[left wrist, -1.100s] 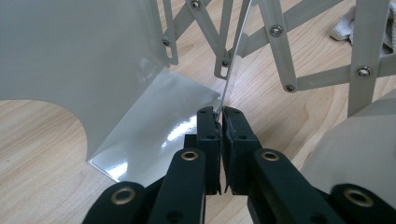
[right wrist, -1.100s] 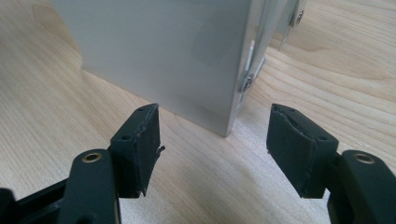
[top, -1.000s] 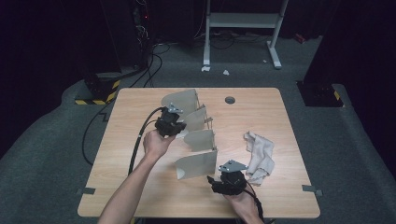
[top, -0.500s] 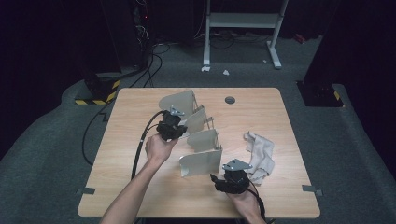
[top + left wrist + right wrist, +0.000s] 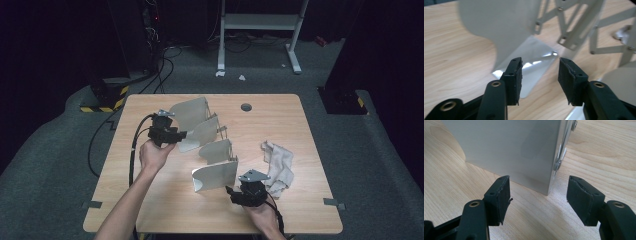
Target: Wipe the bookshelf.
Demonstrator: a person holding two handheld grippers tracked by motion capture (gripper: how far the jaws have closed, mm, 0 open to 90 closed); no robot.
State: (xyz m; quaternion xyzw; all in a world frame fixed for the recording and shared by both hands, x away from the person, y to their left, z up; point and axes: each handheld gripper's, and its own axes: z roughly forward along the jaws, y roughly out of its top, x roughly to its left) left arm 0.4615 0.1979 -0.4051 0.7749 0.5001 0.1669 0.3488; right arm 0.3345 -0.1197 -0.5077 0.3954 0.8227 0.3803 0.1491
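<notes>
your left gripper (image 5: 181, 136), centre left of the high view, has just opened and drawn back off the second panel (image 5: 199, 135) of the folding rack (image 5: 212, 150); nothing lies between its jaws. your right gripper (image 5: 231, 192), lower centre, stands open and empty before the nearest panel (image 5: 216, 175); the rack stands mid-table, spread and released.

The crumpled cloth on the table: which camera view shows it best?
The high view: the cloth lies whole on the table, to the right of the folding metal rack and beside the right gripper. The left gripper view catches a blurred scrap of it at the right edge.
</notes>
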